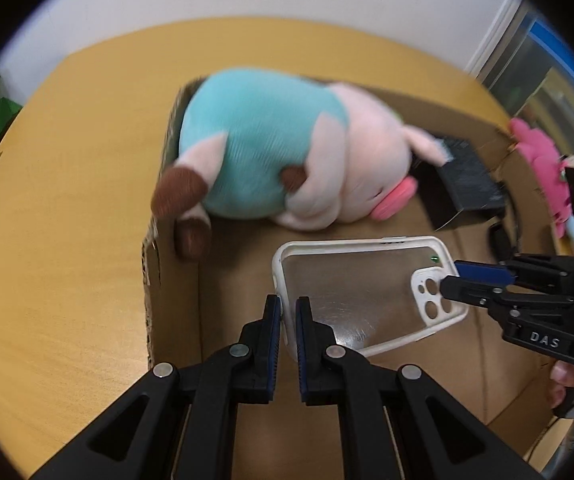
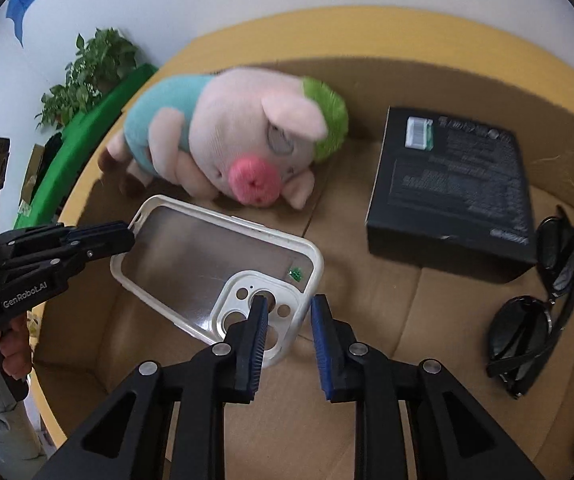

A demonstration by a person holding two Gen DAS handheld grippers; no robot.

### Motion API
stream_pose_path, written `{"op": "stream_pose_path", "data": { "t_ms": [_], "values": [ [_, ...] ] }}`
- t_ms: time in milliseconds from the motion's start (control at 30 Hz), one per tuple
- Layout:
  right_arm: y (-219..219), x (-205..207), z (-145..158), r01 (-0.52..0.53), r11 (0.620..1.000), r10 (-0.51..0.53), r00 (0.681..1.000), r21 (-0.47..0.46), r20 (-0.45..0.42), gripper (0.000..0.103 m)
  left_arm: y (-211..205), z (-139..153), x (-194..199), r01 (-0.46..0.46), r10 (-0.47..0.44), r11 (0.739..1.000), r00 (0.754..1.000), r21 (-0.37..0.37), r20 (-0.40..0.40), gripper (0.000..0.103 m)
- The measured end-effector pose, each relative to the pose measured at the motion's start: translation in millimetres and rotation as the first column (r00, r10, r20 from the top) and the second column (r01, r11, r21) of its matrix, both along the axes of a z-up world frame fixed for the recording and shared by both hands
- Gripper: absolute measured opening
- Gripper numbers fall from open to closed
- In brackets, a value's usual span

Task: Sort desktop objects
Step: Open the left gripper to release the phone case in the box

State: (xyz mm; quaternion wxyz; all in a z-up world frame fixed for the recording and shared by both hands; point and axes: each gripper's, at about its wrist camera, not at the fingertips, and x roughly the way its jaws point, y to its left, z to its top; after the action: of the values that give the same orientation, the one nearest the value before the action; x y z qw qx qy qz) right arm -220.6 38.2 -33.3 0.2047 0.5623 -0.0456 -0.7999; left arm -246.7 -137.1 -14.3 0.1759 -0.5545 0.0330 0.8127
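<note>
A white-rimmed clear phone case (image 1: 351, 292) (image 2: 191, 252) hangs tilted over the floor of an open cardboard box (image 1: 175, 320) (image 2: 407, 320). My left gripper (image 1: 288, 308) (image 2: 129, 234) is shut on the rim at the case's plain end. At the camera-cutout end, my right gripper (image 2: 287, 312) (image 1: 449, 278) straddles the corner. Its jaws stand a little apart, with a gap showing beside the rim. Inside the box, just beyond the case, a pink plush pig in a teal shirt (image 1: 267, 148) (image 2: 227, 132) lies on its side.
A black carton (image 2: 455, 184) (image 1: 467, 176) and folded black sunglasses (image 2: 535, 304) lie in the box to the right. The box sits on a yellow table (image 1: 67, 240). A pink toy (image 1: 543, 156) lies past the right wall, and a potted plant (image 2: 87, 68) stands at the far left.
</note>
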Motion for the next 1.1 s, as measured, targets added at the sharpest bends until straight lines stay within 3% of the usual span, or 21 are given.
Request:
{"op": "stream_pose_path", "data": {
  "t_ms": [167,233,300,367,467,600,700,833,967,1100],
  "values": [
    [-7.3,-6.7,-18.1,-0.001,1.000,0.001,0.998,-0.004,0.063,0.025,1.8,-16.2,-5.4,-0.008,0.010,0.997,1.000,-0.076,0.025,0.007],
    [-10.2,-6.7,-24.2,-0.007,1.000,0.009,0.996,-0.022,0.087,0.036,0.4,-14.3,-4.8,-0.012,0.014,0.999,0.999,-0.051,0.030,0.007],
    [-12.9,-2.9,-23.3,-0.015,1.000,0.016,0.997,-0.024,0.070,0.045,-4.2,-6.9,-0.8,-0.032,0.032,0.999,0.999,-0.019,0.024,0.007],
    [-12.9,3.1,-18.6,-0.022,1.000,0.023,0.999,-0.021,0.047,0.046,-8.3,6.3,8.5,-0.045,0.045,0.999,0.999,-0.013,-0.021,0.007],
    [-7.5,28.2,11.1,-0.017,1.000,0.017,0.997,-0.001,-0.072,0.048,-20.9,37.2,39.7,-0.043,0.046,0.999,0.993,0.033,-0.110,0.010],
    [9.0,80.6,58.8,0.013,1.000,-0.018,0.968,-0.021,-0.252,0.084,-37.2,79.9,93.4,-0.028,0.045,0.997,0.964,0.070,-0.262,0.051],
    [19.9,126.0,78.4,0.041,0.998,-0.051,0.944,-0.037,-0.326,0.094,-38.5,109.9,133.9,0.000,0.042,0.994,0.925,0.110,-0.379,0.055],
    [9.0,166.3,88.4,0.017,0.996,-0.045,0.946,-0.091,-0.322,0.095,-38.6,124.2,179.8,0.020,0.050,0.988,0.894,0.153,-0.446,0.059],
    [3.9,203.6,91.7,0.023,0.997,-0.047,0.930,-0.070,-0.364,0.095,-28.2,117.7,200.3,0.030,0.044,0.985,0.905,0.167,-0.422,0.059],
    [-2.3,227.9,81.3,-0.019,0.997,-0.006,0.939,-0.070,-0.343,0.095,-36.0,101.1,221.0,0.022,0.049,0.983,0.924,0.181,-0.378,0.059]
  ]
}}
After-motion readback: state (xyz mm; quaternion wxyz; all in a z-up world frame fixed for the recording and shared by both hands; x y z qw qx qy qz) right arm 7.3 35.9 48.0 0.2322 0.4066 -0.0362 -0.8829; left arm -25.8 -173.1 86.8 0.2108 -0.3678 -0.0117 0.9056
